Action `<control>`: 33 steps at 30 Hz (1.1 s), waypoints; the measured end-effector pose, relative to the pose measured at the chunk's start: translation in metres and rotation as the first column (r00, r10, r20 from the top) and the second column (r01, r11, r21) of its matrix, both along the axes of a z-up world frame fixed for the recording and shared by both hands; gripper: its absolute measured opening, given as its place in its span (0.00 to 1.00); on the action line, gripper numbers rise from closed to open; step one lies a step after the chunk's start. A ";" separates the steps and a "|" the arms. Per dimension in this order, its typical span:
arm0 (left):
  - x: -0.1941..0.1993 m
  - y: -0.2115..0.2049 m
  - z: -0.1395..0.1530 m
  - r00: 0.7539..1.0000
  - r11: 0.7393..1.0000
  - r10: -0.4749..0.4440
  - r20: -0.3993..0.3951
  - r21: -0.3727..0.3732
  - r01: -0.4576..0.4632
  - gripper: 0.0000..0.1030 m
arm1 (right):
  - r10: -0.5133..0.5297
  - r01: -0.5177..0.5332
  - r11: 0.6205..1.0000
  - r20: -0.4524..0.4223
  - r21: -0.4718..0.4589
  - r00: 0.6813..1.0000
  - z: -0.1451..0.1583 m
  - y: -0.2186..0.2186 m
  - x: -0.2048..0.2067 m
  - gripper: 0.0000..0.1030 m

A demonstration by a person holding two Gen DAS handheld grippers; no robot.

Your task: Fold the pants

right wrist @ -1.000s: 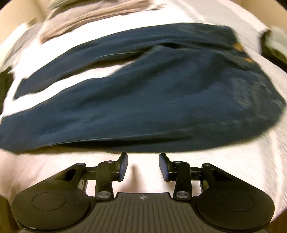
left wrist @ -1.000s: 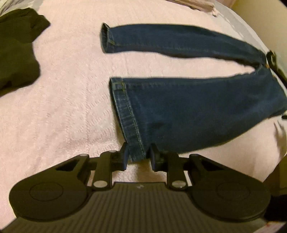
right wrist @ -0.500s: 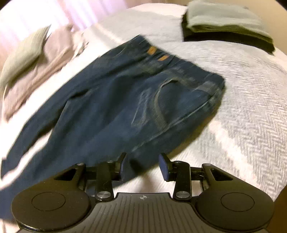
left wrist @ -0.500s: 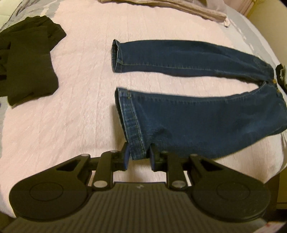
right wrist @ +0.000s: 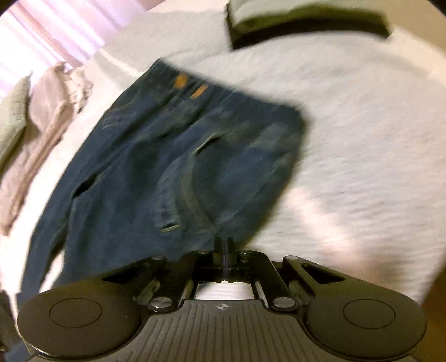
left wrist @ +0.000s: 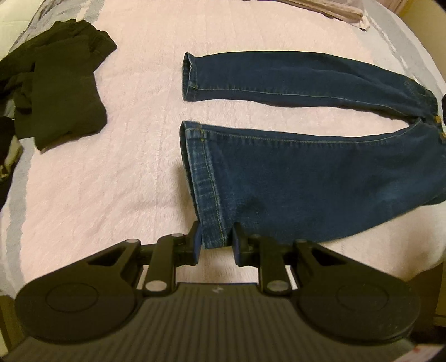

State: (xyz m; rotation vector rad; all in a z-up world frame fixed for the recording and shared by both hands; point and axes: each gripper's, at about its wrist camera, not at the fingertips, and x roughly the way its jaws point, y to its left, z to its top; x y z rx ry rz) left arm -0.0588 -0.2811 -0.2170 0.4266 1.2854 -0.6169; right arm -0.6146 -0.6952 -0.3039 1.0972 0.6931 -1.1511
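Left wrist view: jeans (left wrist: 320,178) lie flat on the pale bedspread (left wrist: 117,195), legs apart, cuffs toward 9 o'clock, waist running off at 3 o'clock. Left gripper (left wrist: 214,241) has its fingers either side of the near leg's hem corner at 6 o'clock of the garment; the denim sits between the pads, which look to touch it, so I read it as grasping the hem, same as half a second ago, though the gap is a little wider than the cloth. A dark garment (left wrist: 55,92) lies well apart at 10 o'clock. Framing has barely shifted since the earlier frames. Right wrist view, blurred by motion: right gripper (right wrist: 223,247) has gone from spread wide half a second ago to clenched, pads pressed together at the jeans' (right wrist: 172,167) near edge by the hip, at 6 o'clock below the pocket. Whether cloth is actually pinched between the pads cannot be told; the edge meets them. Folded stack (right wrist: 303,25) at 1 o'clock, beige clothes (right wrist: 47,117) at 9 o'clock. Judgement: both ends of the near side now appear secured, so carrying the near leg over onto the far one looks ready to begin.
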 end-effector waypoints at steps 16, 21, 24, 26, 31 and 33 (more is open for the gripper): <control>0.018 0.005 -0.043 0.994 0.994 -0.097 0.043 0.046 0.095 0.33 | 0.610 -0.618 0.778 -0.100 -0.112 0.786 0.019 0.072 0.164 0.62; 0.052 0.013 -0.061 0.976 0.974 -0.210 0.064 -0.068 0.214 0.45 | 0.853 -0.859 0.478 -0.138 -0.182 0.504 0.015 0.136 0.291 0.62; 0.073 0.005 -0.087 0.962 0.954 -0.270 0.050 -0.120 0.274 0.46 | 0.950 -0.962 0.199 -0.205 -0.185 0.236 0.000 0.169 0.368 0.62; 0.083 -0.002 -0.105 0.947 0.936 -0.319 0.026 -0.147 0.320 0.46 | 0.959 -0.987 0.033 -0.273 -0.159 0.076 -0.018 0.180 0.411 0.62; 0.085 -0.011 -0.128 0.915 0.906 -0.403 0.036 -0.123 0.404 0.17 | 0.915 -0.974 -0.227 -0.344 0.001 -0.213 -0.062 0.181 0.469 0.58; 0.090 -0.007 -0.125 0.925 0.913 -0.380 0.021 -0.155 0.378 0.12 | 0.944 -0.971 -0.229 -0.230 0.063 -0.237 -0.070 0.168 0.478 0.04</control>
